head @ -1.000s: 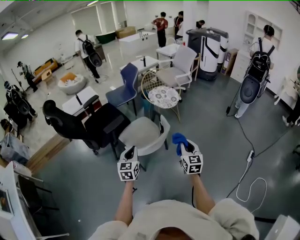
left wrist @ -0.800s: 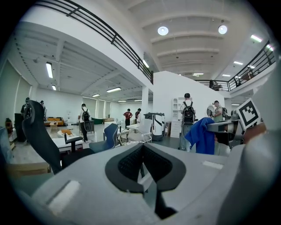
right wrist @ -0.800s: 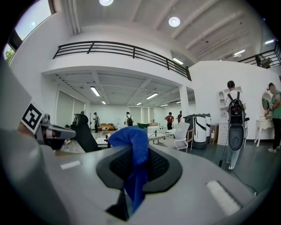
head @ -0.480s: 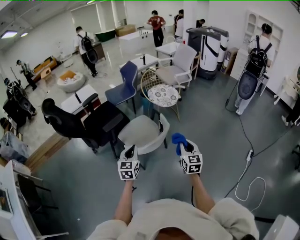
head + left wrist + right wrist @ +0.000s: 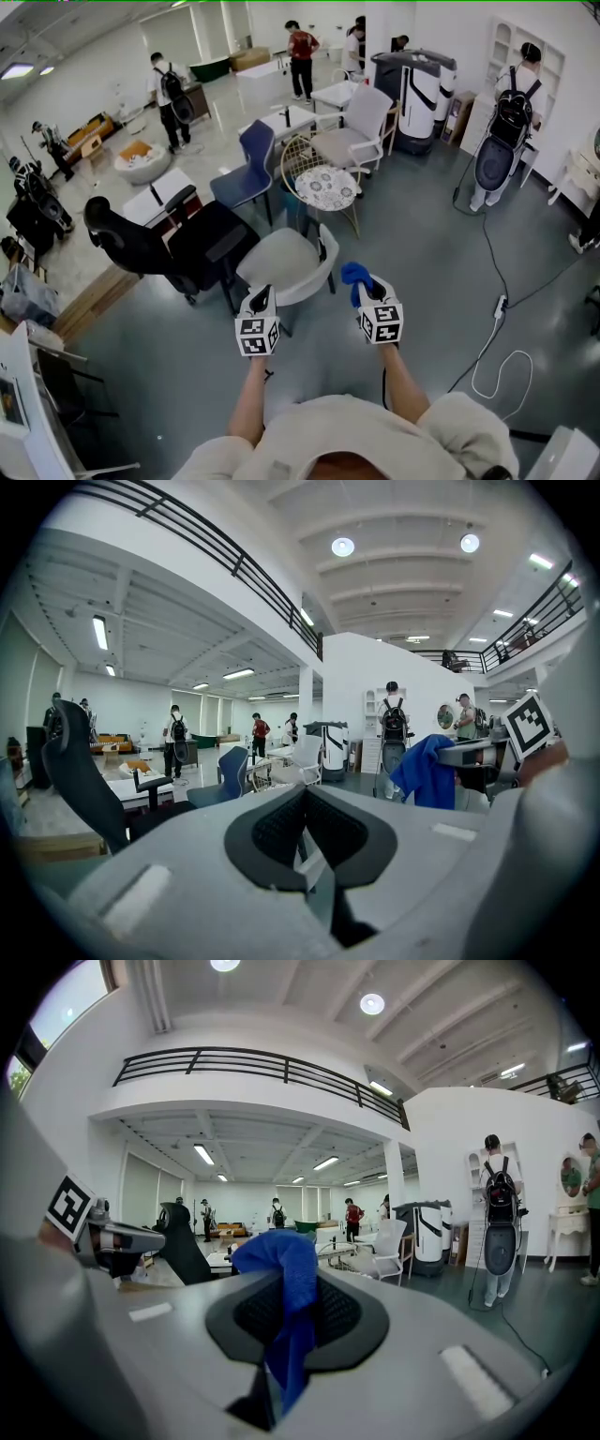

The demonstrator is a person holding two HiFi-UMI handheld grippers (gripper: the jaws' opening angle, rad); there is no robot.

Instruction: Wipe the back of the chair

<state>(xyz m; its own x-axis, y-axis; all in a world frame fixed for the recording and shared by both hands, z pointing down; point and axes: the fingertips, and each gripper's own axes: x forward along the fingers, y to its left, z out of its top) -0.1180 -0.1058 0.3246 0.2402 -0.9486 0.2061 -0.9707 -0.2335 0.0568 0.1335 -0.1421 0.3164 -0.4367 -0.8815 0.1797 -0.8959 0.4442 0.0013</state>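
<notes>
The pale grey shell chair [image 5: 281,264] stands just ahead of me, its curved back [image 5: 328,255] on the right side. My right gripper [image 5: 367,286] [image 5: 291,1312] is shut on a blue cloth [image 5: 354,274] [image 5: 281,1260], which bunches above the jaws and hangs down between them. It hovers a short way right of the chair back, apart from it. My left gripper [image 5: 263,297] [image 5: 305,832] is held level beside it, at the chair's near edge, shut with nothing between its pads. From the left gripper view the blue cloth [image 5: 424,771] shows at the right.
A black office chair [image 5: 159,248] stands left of the grey chair. Behind are a blue chair [image 5: 251,173], a round patterned table [image 5: 327,192] and a white chair [image 5: 356,131]. A cable [image 5: 497,366] loops on the floor at right. Several people stand farther off.
Both grippers have edged slightly forward toward the chair, the right one still shut on the cloth. People at the back of the room have walked a little.
</notes>
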